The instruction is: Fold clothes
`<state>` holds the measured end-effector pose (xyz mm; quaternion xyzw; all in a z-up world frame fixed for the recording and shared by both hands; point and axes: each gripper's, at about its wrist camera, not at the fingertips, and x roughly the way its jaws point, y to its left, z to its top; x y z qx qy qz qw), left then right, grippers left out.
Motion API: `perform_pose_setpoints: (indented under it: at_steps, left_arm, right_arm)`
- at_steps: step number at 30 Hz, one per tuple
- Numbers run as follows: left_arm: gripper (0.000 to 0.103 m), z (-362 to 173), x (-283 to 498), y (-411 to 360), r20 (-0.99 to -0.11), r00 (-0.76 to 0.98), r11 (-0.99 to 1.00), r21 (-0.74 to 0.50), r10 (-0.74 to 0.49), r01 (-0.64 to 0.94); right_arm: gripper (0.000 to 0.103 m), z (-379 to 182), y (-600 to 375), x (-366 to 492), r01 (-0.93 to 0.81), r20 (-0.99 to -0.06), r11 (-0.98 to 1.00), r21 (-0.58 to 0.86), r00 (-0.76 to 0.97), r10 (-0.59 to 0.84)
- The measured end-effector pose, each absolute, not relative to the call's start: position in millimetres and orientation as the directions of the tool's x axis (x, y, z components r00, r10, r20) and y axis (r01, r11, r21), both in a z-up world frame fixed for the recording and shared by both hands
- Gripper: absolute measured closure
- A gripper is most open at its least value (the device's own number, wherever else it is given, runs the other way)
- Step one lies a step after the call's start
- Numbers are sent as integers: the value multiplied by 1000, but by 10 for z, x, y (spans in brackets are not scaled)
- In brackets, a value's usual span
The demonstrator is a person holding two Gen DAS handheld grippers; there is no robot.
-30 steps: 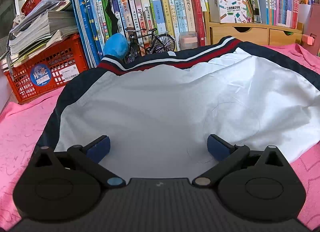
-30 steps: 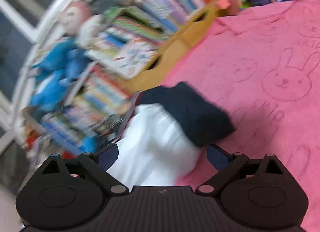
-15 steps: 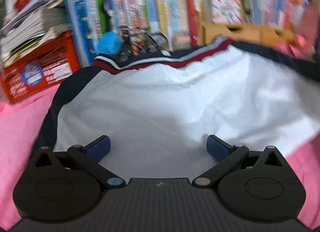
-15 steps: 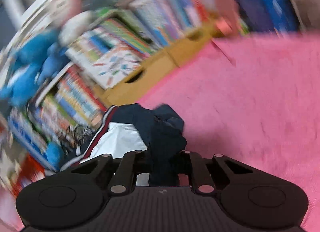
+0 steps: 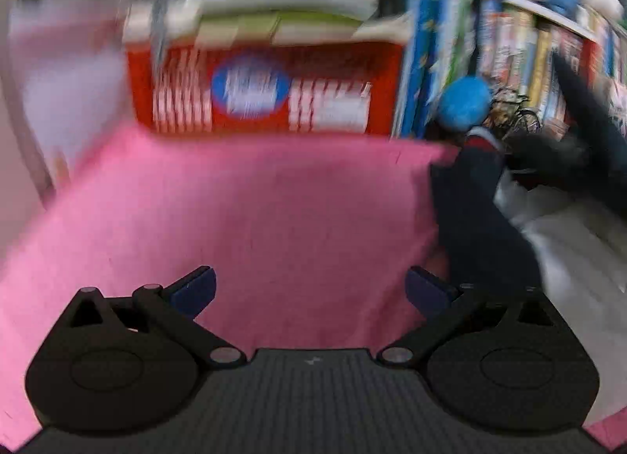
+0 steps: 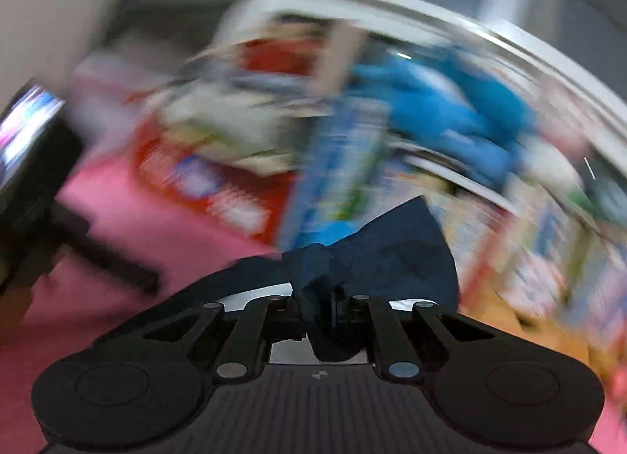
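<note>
- Blurred bkgd in both wrist views: red plastic crate point(image 5: 266, 89) and row of upright books point(image 5: 521, 46) smeared, titles unreadable.
- My right gripper point(image 6: 333, 307): jaws pinched tight on navy sleeve of the white-and-navy jacket point(image 6: 392, 254), cloth bunched over the tips.
- My left gripper point(image 5: 309, 289): jaws wide apart, nothing betw. them, over pink towel cloth point(image 5: 254, 211); jacket lies to its right, partly cut off.
</note>
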<state>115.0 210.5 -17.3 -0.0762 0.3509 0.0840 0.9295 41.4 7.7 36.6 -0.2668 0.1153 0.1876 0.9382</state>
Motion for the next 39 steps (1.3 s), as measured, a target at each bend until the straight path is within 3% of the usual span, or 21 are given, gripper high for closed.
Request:
perform_pose_setpoints:
  at_steps: [4,17,20,22,24,28,33,35,39]
  left_arm:
    - [0,-72,1036,2169,-611,785,970,-110,107,-218]
    - [0,-52,1042,2185,-617,780,966,-121,108,-230]
    - [0,-66,1056,2187,-618,777,964,-115,119,-239]
    - [0,-71,1055,2183,-615,779,965,-110,123,-239]
    - [0,-70,1050,2173,-606,786,966,-106,125,-235]
    - [0,-93,1063,2169,-595,792,966,-96,138,-241]
    - [0,-101,1063,2122,-614,769,962,-57,177,-267]
    - [0,11,906,2014,-582,787,964,-19,205,-265]
    - [0,375,562,1724,-483,866,983,-51,132,-178]
  right_arm:
    - [91,42,504,343,-486,-405,728,-483,862,306]
    - [90,-218,859,200,-468,-380,646,-603,880,283]
    - [78,-319,954,153,-467,-376,595,-654,883,279]
    - [59,-299,938,72,-515,-389,564,-646,857,338]
    - [33,-205,814,-46,-597,-411,548,-586,802,434]
    - [33,-27,495,-200,-652,-411,580,-489,758,505]
    - [32,48,-64,-242,-522,-364,703,-483,850,382]
    - [31,34,-297,-221,-459,-361,748,-479,880,309]
    - [30,4,-657,-42,-369,-384,835,-408,899,210]
